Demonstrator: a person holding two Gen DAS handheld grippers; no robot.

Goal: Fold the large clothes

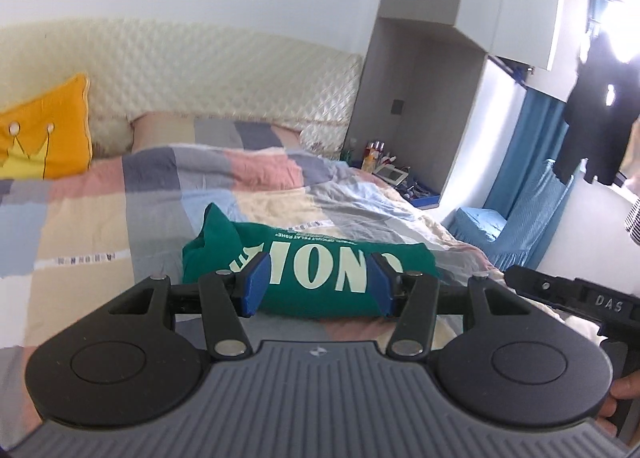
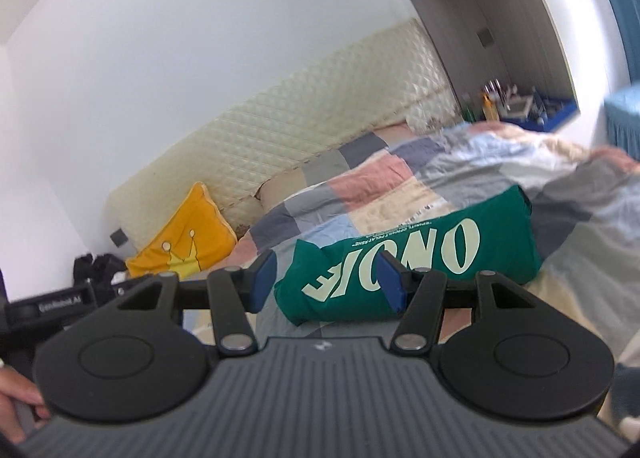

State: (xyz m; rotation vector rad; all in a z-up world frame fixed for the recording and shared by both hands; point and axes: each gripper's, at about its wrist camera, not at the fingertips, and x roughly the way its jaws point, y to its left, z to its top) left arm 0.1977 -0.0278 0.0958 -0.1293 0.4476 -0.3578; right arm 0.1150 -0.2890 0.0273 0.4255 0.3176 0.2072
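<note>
A green T-shirt [image 1: 400,254] with pale lettering lies folded into a compact bundle on the patchwork duvet [image 1: 100,210]. My left gripper [image 1: 318,282] hovers above and in front of it, jaws apart. Its blue pads [image 1: 254,284] frame the shirt but do not touch it. In the right wrist view the same shirt [image 2: 460,242] lies beyond my right gripper [image 2: 326,278], which is also open and holds nothing. The right gripper's black body [image 1: 580,298] shows at the left wrist view's right edge.
A yellow crown cushion [image 1: 44,138] leans on the quilted headboard [image 1: 220,74]. At the bed's far side a niche shelf [image 1: 388,170] holds bottles and small items. A blue-covered chair [image 1: 512,218] and hanging dark clothing [image 1: 592,118] are on the right.
</note>
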